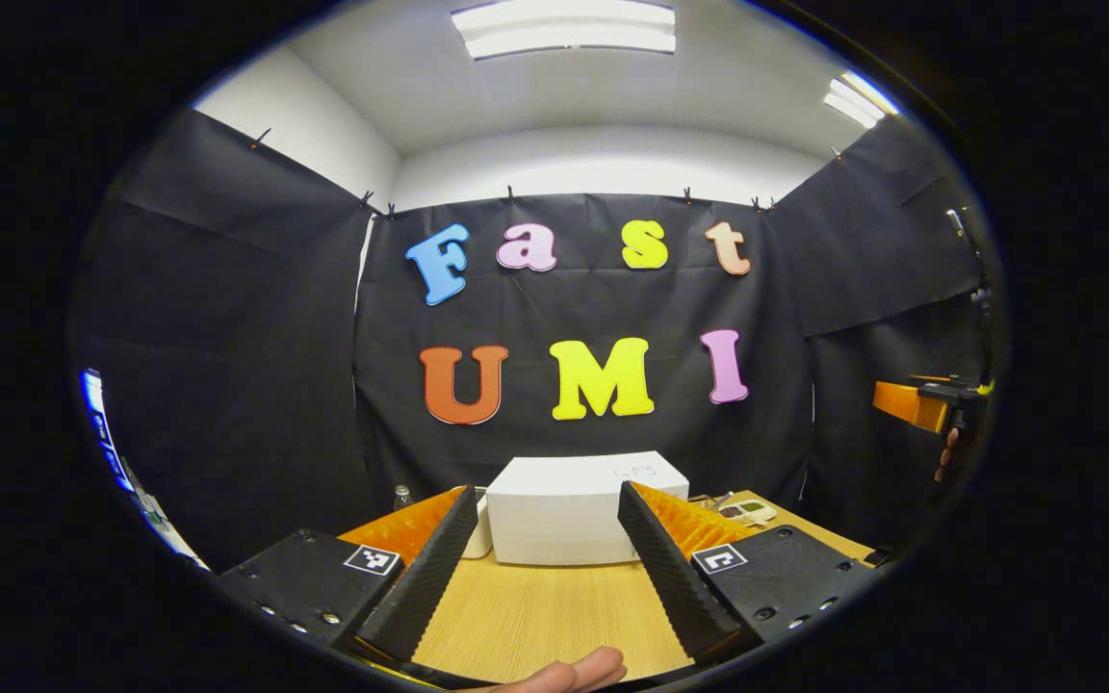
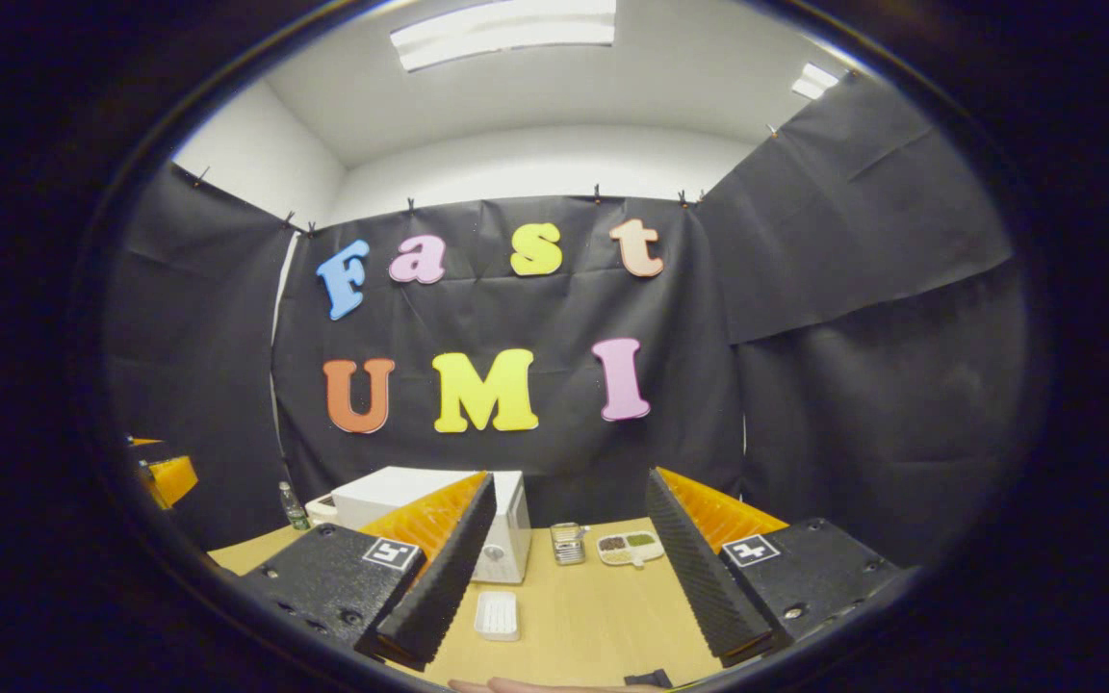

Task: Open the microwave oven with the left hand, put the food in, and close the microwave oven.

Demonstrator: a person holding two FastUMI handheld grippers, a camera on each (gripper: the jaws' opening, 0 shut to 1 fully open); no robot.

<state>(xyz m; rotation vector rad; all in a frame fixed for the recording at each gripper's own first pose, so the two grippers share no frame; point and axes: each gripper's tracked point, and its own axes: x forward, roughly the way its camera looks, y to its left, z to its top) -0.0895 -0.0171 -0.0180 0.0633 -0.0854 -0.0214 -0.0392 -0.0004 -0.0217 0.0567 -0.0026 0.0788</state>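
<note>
Microwave (image 1: 583, 505) waits shut, so the opening step looks not yet begun. Left tongs (image 1: 545, 553) are released, empty, fingers spread either side of the oven straight ahead, bare table (image 1: 535, 616) between. Right tongs (image 2: 564, 568) are released too; the oven (image 2: 439, 515) sits ahead to their left, the food tray (image 2: 630, 548) ahead between the fingers, a small white dish (image 2: 497, 614) nearer. Next, I judge, the left must reach the door; its side is hidden. Room around looks ample.

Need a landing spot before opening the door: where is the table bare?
Bare wood lies in front of the microwave, and between the small white tray and the table's near edge. It is crowded beside the microwave, around the food plate.
</note>
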